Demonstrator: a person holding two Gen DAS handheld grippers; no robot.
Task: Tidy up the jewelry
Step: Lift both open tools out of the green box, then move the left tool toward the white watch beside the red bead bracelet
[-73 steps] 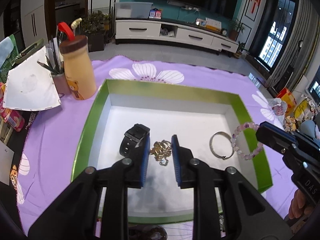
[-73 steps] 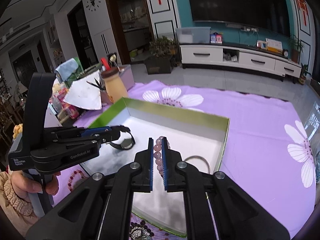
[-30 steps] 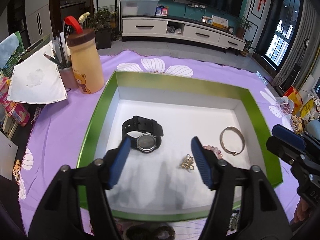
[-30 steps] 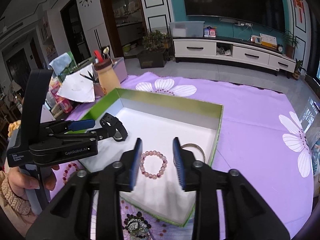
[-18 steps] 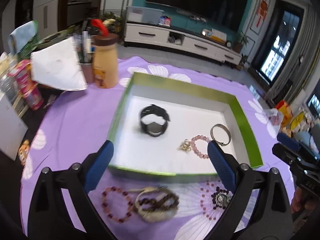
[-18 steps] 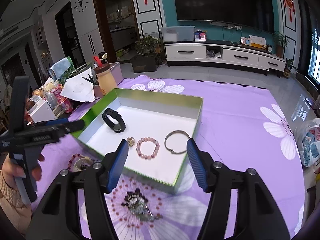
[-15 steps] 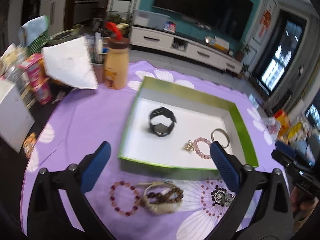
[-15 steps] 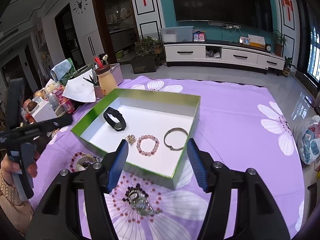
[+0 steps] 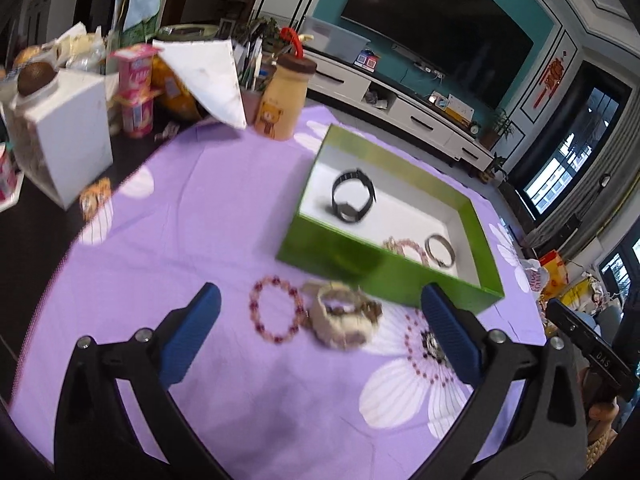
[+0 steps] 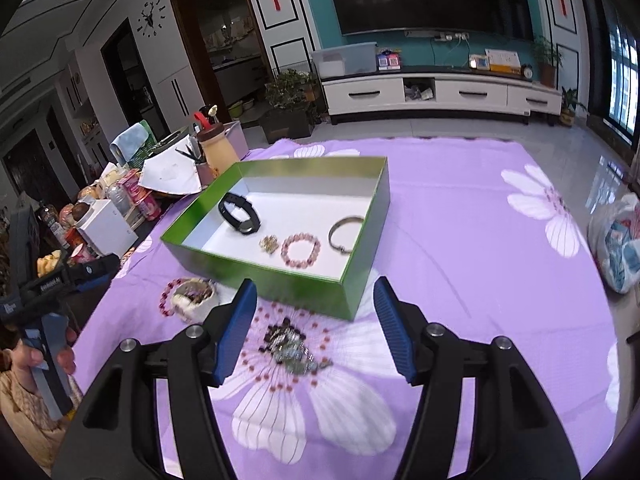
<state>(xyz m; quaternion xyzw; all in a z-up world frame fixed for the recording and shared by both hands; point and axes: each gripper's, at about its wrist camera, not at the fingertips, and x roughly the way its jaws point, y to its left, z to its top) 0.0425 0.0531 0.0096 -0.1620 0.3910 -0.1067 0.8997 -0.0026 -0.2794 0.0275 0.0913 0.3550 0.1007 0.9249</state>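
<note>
Through the left wrist view, our left gripper (image 9: pixel 318 334) hangs spread wide and empty above the red bead bracelet (image 9: pixel 276 308) and pale bangle bundle (image 9: pixel 342 316), just outside the green box (image 9: pixel 384 268). Through the right, our right gripper (image 10: pixel 314 328) gapes empty over the dark beaded tangle (image 10: pixel 290 344); these look light, limp and slippery, so we would pinch across the strands.

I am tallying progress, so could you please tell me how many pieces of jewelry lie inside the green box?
4, in a row in the green box: the black watch leftmost, then the gold trinket, the pink bead bracelet and the metal bangle at the right wall. None seems hidden.
</note>
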